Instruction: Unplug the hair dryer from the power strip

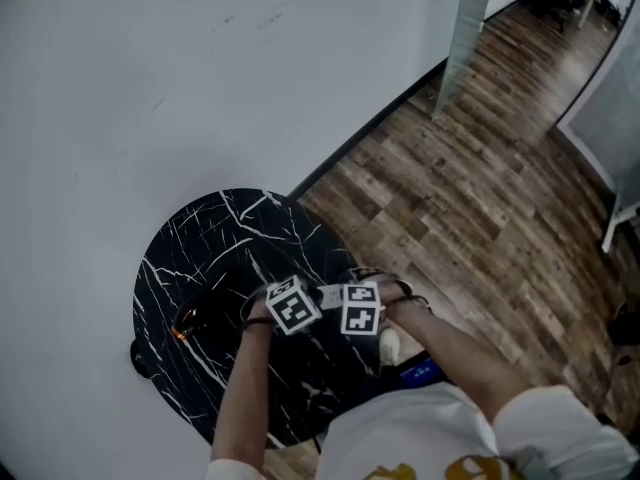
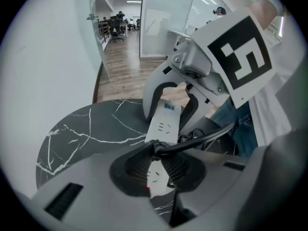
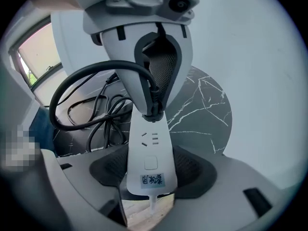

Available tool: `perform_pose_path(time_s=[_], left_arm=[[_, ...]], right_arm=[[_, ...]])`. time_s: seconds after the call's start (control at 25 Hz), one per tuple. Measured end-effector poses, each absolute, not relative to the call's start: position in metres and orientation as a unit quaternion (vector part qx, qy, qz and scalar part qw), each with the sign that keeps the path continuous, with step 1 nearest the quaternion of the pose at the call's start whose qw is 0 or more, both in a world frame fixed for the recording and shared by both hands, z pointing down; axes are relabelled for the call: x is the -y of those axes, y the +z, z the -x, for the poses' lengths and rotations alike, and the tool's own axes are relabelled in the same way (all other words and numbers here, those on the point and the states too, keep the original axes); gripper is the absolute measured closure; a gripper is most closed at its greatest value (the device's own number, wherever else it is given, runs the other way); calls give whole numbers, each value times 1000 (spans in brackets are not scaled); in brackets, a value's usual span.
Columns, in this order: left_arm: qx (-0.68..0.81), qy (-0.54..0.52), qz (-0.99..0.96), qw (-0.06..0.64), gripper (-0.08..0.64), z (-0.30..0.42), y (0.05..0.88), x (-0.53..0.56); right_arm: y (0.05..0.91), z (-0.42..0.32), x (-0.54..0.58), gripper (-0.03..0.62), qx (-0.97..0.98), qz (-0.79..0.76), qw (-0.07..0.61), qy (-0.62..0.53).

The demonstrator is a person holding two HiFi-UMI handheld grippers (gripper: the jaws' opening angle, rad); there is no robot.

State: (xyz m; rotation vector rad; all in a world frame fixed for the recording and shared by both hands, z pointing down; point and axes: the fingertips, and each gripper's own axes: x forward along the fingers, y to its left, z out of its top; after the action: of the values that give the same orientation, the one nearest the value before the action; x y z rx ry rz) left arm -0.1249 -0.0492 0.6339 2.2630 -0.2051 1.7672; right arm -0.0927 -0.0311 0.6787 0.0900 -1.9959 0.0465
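Over round black white-veined table [image 1: 200,243], left gripper [image 2: 157,151] pinches black plug [image 3: 153,110]; right gripper [image 3: 150,171] clamps white plastic power strip [image 3: 150,143].

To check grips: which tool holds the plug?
The left tool, closed on the black plug; the right tool clamps the white power strip.

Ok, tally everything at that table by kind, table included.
Power strip: 1
Plug: 1
Tongs: 2, left tongs and right tongs
Table: 1
Total: 5
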Motion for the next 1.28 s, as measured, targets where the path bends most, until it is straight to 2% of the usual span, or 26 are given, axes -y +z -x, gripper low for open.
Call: perform_pose_path(time_s=[0.2, 0.4, 0.68, 0.88, 1.04, 1.16, 1.28], left_arm=[[118, 613, -773, 117, 504, 131, 643, 37], [73, 615, -768, 161, 503, 129, 639, 40], [136, 601, -776, 139, 502, 127, 641, 39], [95, 597, -777, 176, 500, 125, 638, 45], [99, 605, -772, 170, 500, 126, 637, 41], [134, 602, -774, 141, 502, 128, 641, 38], [124, 600, -774, 160, 502, 129, 642, 39]], right_arm=[[678, 93, 28, 324, 837, -32, 545, 25], [677, 93, 26, 324, 842, -33, 538, 16], [678, 90, 27, 324, 842, -40, 537, 29], [678, 91, 27, 324, 843, -31, 537, 17], [679, 90, 27, 324, 843, -35, 536, 26], [678, 90, 27, 324, 841, -35, 539, 31], [677, 91, 27, 324, 842, -34, 537, 28]])
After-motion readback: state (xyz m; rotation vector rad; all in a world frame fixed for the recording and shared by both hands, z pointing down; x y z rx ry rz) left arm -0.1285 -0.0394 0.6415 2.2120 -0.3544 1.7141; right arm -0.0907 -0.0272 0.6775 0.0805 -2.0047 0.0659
